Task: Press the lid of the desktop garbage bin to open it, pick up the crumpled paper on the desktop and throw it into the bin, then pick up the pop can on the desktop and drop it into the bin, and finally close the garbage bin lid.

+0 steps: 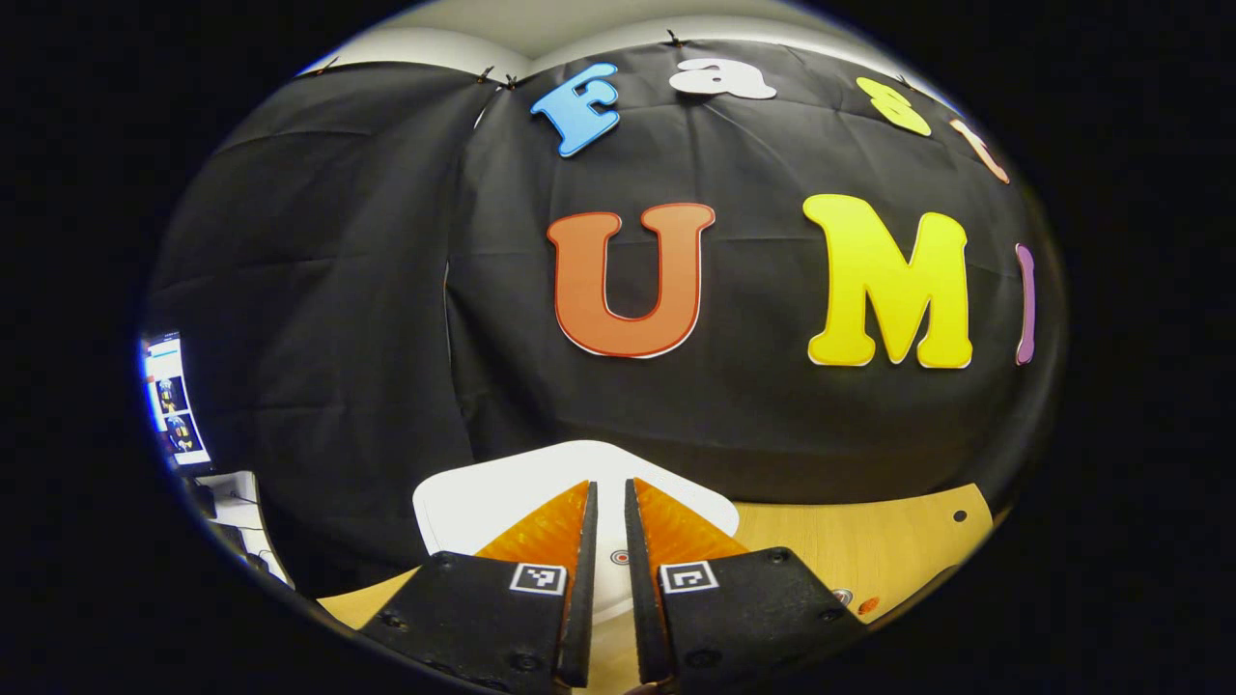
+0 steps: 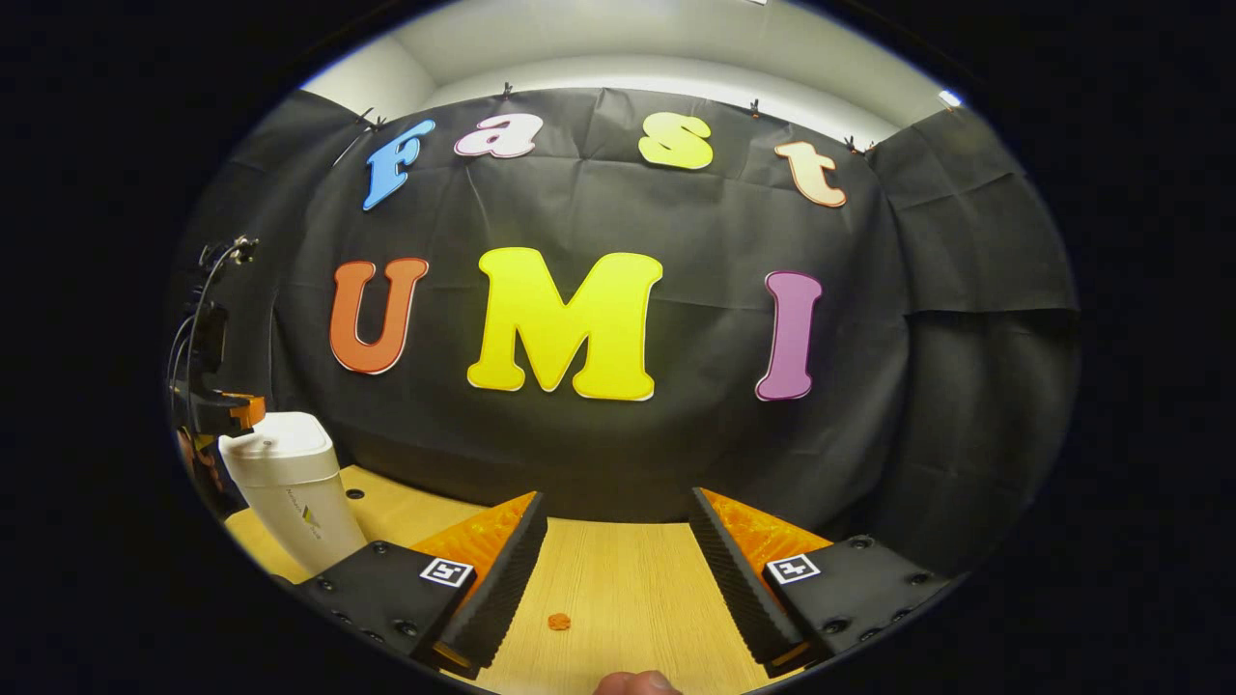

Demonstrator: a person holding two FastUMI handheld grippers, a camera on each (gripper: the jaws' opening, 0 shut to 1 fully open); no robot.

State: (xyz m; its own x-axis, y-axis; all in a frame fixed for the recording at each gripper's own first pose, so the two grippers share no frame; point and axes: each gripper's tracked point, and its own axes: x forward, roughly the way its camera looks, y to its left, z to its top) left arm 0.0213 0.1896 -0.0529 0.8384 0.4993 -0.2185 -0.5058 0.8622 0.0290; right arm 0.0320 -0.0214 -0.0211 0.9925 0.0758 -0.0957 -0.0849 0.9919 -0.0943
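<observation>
Garbage bin [image 2: 290, 487] lid down, logo unreadable, left claw [image 1: 610, 512] nearly closed over it — right claw [image 2: 618, 541] open

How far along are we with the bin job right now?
Nothing looks done yet: the white plastic desktop bin stands on the wooden table with its lid down. In hand: the left gripper, fingers nearly together, sits just above that lid, seemingly about to press it. The right gripper hangs open, holding nothing. Paper, can and closing remain.
</observation>
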